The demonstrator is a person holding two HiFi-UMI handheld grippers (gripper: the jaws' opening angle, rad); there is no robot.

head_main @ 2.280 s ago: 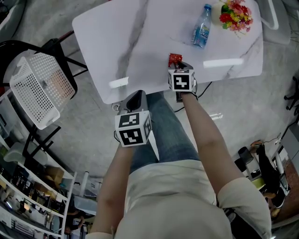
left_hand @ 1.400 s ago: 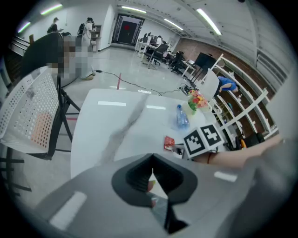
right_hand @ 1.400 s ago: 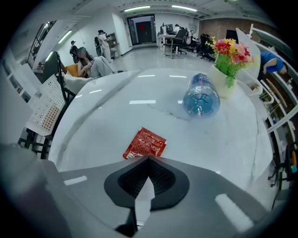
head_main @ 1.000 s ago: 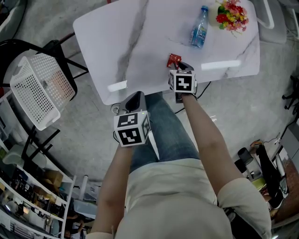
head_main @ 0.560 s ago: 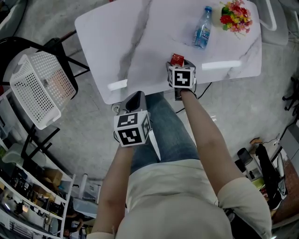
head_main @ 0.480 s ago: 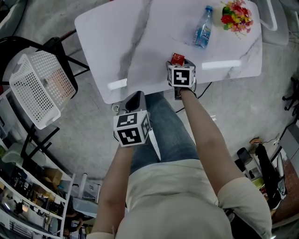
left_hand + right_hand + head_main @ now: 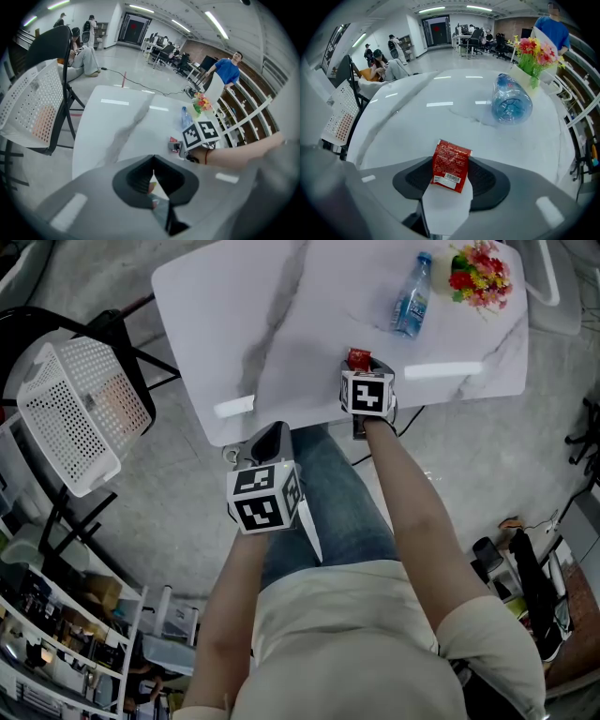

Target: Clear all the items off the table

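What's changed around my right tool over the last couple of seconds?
The right tool edged forward, so the red packet now sits between its jaws. They opened and have just been closing round it; its edges meet the pads, but a firm pinch isn't clear. The left tool, shut off the table's near edge, the bottle and the flowers stayed put.

On the table (image 7: 281, 324): snack packet (image 7: 358, 358) near the front edge, between the jaws of the right gripper (image 7: 452, 168); water bottle (image 7: 411, 296) farther back and right; flower bunch (image 7: 480, 273) beyond it, at the far right corner. Left of the table, a basket (image 7: 75, 418) on a chair (image 7: 120, 334). Left gripper (image 7: 272, 439) just off the near edge.
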